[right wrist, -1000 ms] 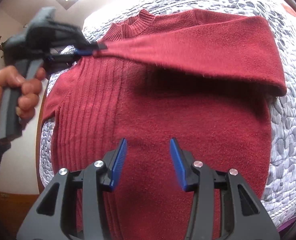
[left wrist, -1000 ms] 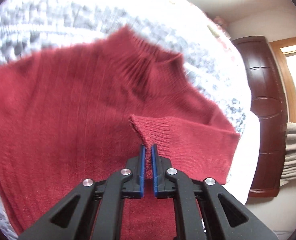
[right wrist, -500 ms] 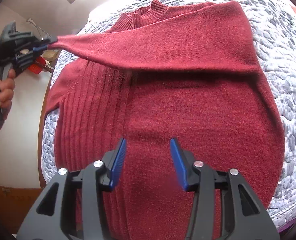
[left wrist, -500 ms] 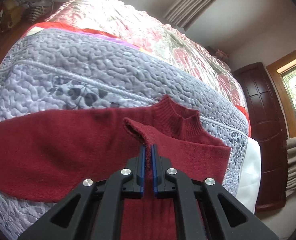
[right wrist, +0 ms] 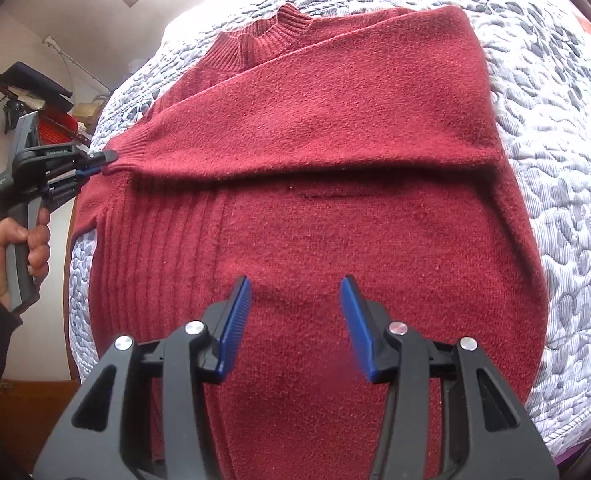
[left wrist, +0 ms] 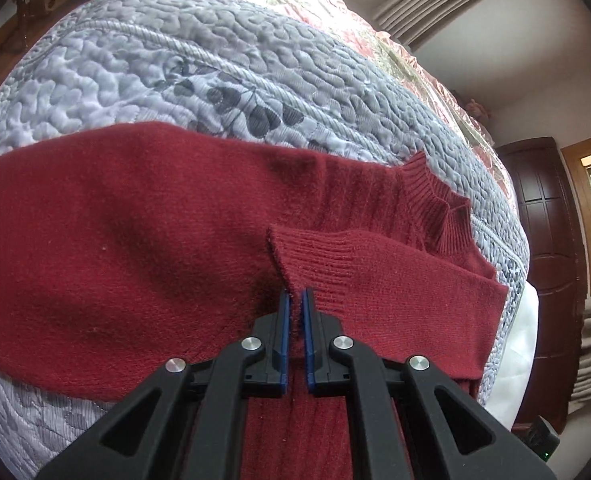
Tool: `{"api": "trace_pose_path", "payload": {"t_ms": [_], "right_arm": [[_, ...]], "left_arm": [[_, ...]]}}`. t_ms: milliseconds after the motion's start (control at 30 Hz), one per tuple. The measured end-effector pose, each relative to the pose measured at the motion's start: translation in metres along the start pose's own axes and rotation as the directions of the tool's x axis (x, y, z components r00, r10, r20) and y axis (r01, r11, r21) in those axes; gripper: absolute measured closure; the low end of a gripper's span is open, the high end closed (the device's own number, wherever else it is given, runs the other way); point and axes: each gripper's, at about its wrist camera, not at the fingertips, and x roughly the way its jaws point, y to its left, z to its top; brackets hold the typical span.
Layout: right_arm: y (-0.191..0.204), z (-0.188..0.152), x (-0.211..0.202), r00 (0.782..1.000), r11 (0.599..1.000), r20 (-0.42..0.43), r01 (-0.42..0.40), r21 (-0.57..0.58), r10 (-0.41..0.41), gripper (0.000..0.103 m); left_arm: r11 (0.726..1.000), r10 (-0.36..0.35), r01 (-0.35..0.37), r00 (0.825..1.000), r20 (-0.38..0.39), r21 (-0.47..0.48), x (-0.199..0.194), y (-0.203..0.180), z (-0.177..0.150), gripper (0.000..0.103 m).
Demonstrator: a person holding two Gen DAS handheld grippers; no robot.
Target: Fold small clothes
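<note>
**Right sleeve nearly folded, the rest waiting**

The left gripper (right wrist: 107, 157) is clamping the ribbed cuff (left wrist: 315, 258), drawing the sleeve (right wrist: 315, 120) across the chest of the red sweater (right wrist: 315, 248), which is lying flat on the grey quilt (right wrist: 555, 128). The right gripper (right wrist: 295, 320) is hovering with jaws apart, holding nothing. The other sleeve and the body folds are seemingly waiting

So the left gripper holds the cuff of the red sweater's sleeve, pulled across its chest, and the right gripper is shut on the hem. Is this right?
Not quite. The right gripper is open and holds nothing; the right wrist view shows its blue pads apart above the red sweater. The rest stands: the left gripper is shut on the sleeve cuff.
</note>
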Motion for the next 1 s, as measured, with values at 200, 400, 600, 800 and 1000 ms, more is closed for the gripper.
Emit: {"api": "trace_pose_path", "payload": {"t_ms": [200, 400, 600, 800, 1000], "right_arm": [[0.019, 0.023, 0.006, 1.000, 0.999, 0.009, -0.018, -0.044, 0.019, 0.053], [0.094, 0.091, 0.055, 0.997, 0.979, 0.046, -0.054, -0.195, 0.064, 0.052], [0.183, 0.136, 0.144, 0.999, 0.941, -0.016, -0.049, -0.335, 0.047, 0.056], [0.221, 0.129, 0.172, 0.996, 0.888, 0.047, 0.089, -0.452, -0.075, 0.040], [0.220, 0.129, 0.139, 0.999, 0.894, 0.036, 0.034, -0.447, -0.020, 0.044]], "left_arm": [[0.997, 0.068, -0.068, 0.997, -0.021, -0.029, 0.004, 0.015, -0.001, 0.074], [0.991, 0.022, -0.008, 0.994, 0.107, -0.131, -0.064, 0.042, -0.017, 0.030], [0.913, 0.053, 0.032, 0.979, 0.197, -0.406, -0.120, 0.146, -0.059, 0.029], [0.787, 0.141, 0.063, 0.950, 0.278, -0.614, -0.164, 0.261, -0.099, 0.027], [0.613, 0.140, 0.224, 0.913, 0.383, -0.758, -0.175, 0.366, -0.111, 0.023]]}}
